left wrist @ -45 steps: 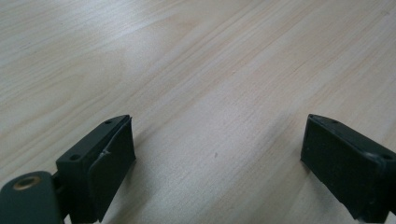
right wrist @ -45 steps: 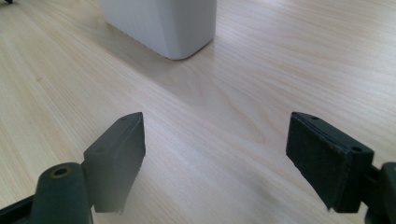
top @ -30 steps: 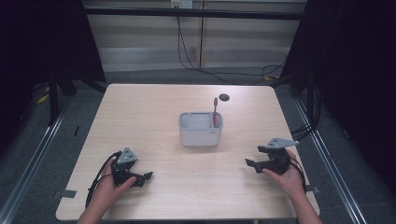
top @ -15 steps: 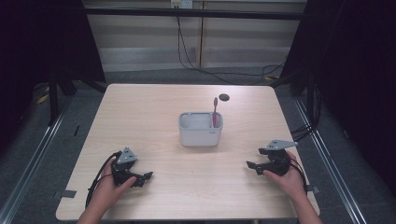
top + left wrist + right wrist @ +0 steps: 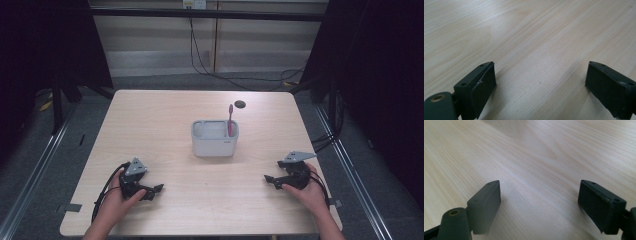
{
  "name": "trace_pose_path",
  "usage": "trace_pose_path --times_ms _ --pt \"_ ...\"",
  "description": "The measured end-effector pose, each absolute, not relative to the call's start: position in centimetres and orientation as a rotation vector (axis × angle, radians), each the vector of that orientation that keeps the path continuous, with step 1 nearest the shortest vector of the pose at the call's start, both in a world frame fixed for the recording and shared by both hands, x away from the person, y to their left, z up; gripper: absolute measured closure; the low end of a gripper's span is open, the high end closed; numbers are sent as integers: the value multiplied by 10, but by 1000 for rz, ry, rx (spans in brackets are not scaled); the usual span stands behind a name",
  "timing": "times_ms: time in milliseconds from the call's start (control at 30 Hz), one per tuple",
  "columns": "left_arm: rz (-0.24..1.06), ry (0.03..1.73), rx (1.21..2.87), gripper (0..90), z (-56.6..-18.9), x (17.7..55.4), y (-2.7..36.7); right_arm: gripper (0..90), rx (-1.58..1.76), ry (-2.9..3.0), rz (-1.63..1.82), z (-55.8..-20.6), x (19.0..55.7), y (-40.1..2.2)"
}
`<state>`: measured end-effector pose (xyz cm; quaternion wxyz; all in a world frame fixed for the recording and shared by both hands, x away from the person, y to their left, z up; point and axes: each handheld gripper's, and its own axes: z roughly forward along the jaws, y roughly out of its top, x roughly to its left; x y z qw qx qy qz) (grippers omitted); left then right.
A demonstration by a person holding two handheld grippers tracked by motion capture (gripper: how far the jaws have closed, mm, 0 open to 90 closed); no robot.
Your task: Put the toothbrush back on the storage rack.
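High view: both grippers (image 5: 155, 190) (image 5: 270, 180) apparently rest on table (image 5: 165, 125), fingers apart

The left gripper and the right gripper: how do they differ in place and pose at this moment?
The left gripper sits near the table's front left, its fingers pointing right; the right gripper sits near the front right, its fingers pointing left. The left one's grey plate tilts toward the camera; the right one's grey plate lies flatter. Both are open, hold nothing, and stay apart from the grey holder with its pink toothbrush.
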<state>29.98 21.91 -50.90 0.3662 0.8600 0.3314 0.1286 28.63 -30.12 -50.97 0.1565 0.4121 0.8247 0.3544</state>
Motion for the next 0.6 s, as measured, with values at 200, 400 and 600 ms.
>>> trace_pose_path --times_ms 200,400,600 --pt "329 853 2210 91 -509 300 219 144 1157 2359 1032 -512 286 -301" --pt "327 856 2208 91 -509 300 219 141 1159 2359 1031 -512 286 -301" --pt "327 856 2207 91 -509 300 219 133 1164 2352 1018 -512 286 -300"
